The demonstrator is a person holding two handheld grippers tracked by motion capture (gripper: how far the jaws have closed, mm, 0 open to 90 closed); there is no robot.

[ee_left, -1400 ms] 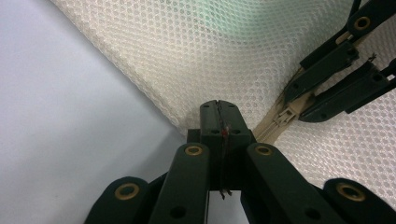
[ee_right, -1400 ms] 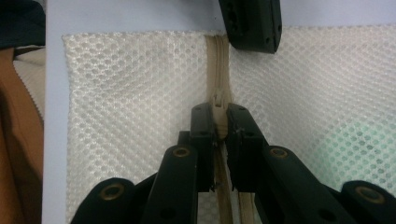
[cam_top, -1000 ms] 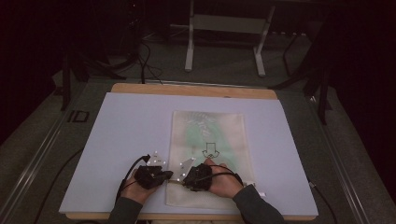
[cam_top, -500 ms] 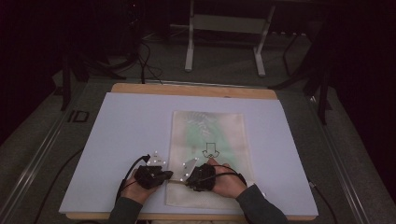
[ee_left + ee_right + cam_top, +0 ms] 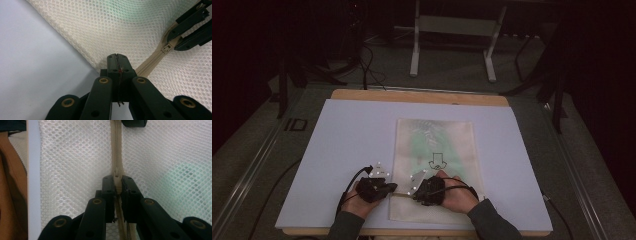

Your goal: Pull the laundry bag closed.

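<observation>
A cream mesh bag (image 5: 434,145) lies flat on the white board (image 5: 347,135), with something green showing faintly inside it. A beige zipper (image 5: 117,150) runs across the bag's near end. My left gripper (image 5: 393,189) is shut on the bag's edge (image 5: 117,62) where the zipper tape ends at the bag's left side. My right gripper (image 5: 416,194) sits just to its right, shut on the zipper pull (image 5: 117,177). In the left gripper view the right gripper (image 5: 190,30) shows at the upper right with the slider (image 5: 166,47) at its tips.
The board rests on a wooden table (image 5: 422,96) whose near edge runs under my forearms. Cables (image 5: 349,185) trail from the grippers. Behind the table stands a metal frame (image 5: 452,45) on a dark floor. A black arrow mark (image 5: 437,161) shows on the bag.
</observation>
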